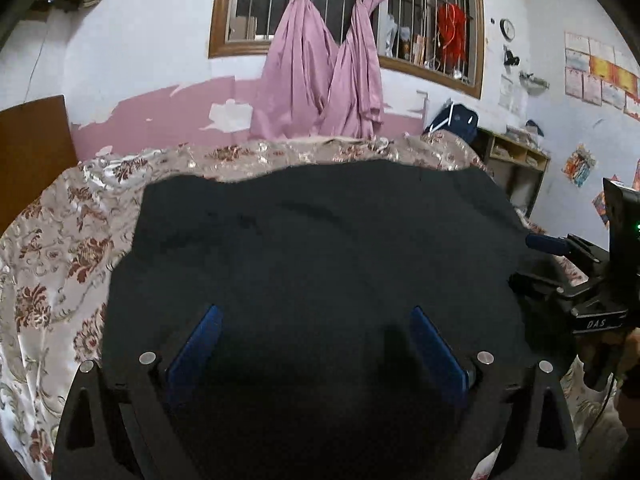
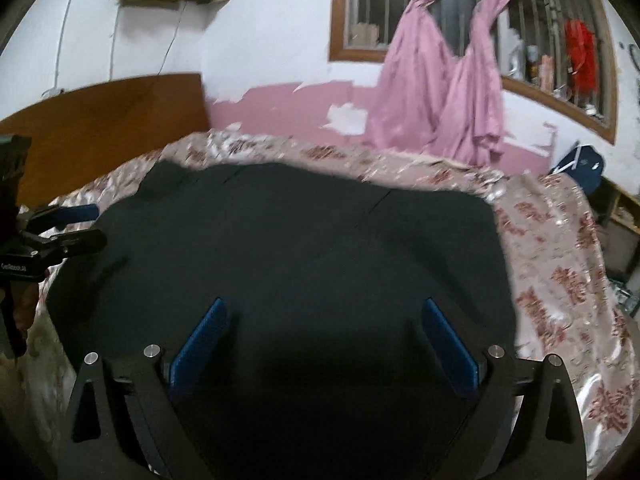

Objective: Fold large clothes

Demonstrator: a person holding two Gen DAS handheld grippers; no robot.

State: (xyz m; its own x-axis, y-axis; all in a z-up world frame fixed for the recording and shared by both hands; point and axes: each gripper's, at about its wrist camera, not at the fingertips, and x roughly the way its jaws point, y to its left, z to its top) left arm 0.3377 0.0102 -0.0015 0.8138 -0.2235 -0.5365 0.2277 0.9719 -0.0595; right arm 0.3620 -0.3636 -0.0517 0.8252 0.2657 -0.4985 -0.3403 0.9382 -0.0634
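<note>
Both grippers — left gripper [image 1: 316, 340], right gripper [image 2: 324, 336] — hover spread, gripping nothing, over the dark garment [image 1: 320, 232] on the floral bedspread [image 1: 60, 240] — seemingly flat; a one-layer pinch risks skewing the fold.

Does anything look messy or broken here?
The black garment lies fairly flat on the flowery bedspread, with a wavy far edge. Behind it, the pink wall paint is peeling in patches. Both tongs, left and right, hover open.
</note>
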